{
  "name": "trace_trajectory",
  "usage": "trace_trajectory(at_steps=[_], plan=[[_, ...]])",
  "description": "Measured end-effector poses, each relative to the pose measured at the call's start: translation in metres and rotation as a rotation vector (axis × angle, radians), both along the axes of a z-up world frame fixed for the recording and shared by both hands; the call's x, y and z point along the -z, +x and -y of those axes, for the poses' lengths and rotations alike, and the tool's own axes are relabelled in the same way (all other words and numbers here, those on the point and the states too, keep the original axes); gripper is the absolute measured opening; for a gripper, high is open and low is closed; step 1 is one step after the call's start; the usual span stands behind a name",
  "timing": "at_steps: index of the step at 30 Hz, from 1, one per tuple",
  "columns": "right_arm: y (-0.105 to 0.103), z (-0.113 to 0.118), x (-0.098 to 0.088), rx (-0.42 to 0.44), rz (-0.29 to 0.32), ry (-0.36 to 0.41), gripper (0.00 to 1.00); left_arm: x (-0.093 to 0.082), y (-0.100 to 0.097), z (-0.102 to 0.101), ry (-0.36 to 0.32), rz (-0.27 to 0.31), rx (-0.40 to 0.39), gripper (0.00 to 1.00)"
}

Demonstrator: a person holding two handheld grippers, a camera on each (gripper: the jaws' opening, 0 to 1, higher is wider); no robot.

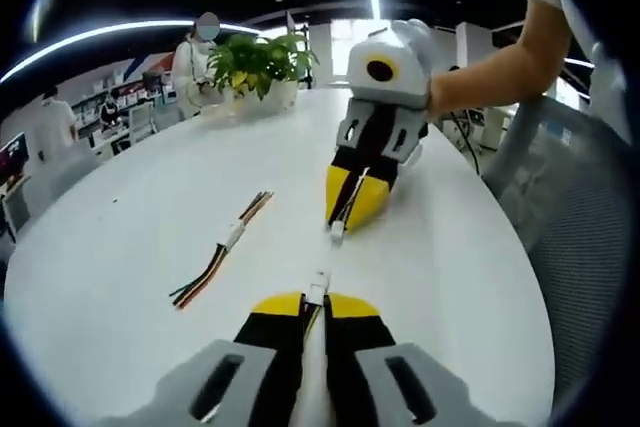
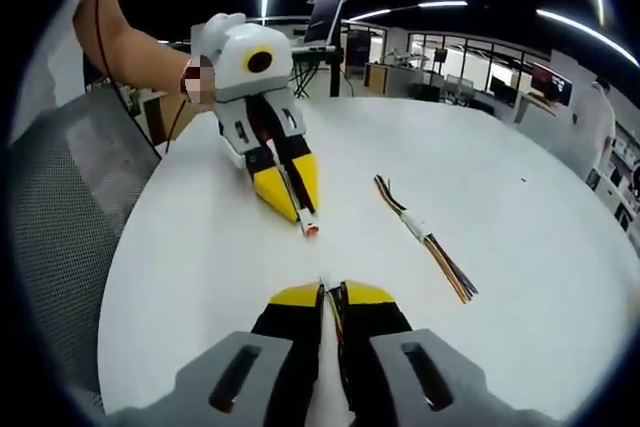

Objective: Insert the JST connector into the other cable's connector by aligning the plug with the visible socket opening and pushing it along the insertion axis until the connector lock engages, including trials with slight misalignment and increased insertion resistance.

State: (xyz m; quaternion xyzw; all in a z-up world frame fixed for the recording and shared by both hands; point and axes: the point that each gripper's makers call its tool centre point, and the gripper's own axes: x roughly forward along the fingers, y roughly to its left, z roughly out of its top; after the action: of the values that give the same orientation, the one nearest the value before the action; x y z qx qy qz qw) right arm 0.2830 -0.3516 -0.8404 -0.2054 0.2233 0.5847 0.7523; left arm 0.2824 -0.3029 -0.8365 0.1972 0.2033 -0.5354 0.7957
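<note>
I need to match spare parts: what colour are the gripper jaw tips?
Yellow, on black jaws; clearest on the right gripper in the left gripper view.

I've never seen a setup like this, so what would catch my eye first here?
Two yellow-tipped grippers face each other over a white round table: the left gripper and the right gripper, each pinching a small connector, tips apart. A spare bundle of coloured wires lies beside them, and a potted plant stands at the far edge.

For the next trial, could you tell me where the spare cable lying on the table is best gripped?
Probably at the white connector mid-length on the spare cable: it is the one rigid part, with loose wires fanning out both ends. Come from above, jaws across its width, since it lies flat on the table.
</note>
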Motion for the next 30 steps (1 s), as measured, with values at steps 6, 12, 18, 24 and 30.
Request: trace_trajectory(at_steps=[6,12,18,24,30], plan=[[-0.005,-0.009,-0.009,-0.025,0.032,-0.003,0.04,-0.007,-0.005,0.002,0.036,0.018,0.024,0.0],[-0.01,-0.02,-0.02,-0.055,0.06,0.004,0.04,-0.001,-0.006,0.0,0.069,0.009,0.022,0.0],[-0.014,-0.029,-0.015,-0.091,0.072,-0.021,0.03,-0.005,-0.005,0.003,0.053,0.009,0.017,0.0],[-0.012,-0.027,-0.011,-0.085,0.075,-0.039,0.03,-0.004,-0.006,0.005,0.06,0.013,0.027,0.0],[-0.01,-0.028,-0.008,-0.08,0.071,-0.057,0.03,-0.003,-0.006,0.005,0.065,0.016,0.032,0.0]])
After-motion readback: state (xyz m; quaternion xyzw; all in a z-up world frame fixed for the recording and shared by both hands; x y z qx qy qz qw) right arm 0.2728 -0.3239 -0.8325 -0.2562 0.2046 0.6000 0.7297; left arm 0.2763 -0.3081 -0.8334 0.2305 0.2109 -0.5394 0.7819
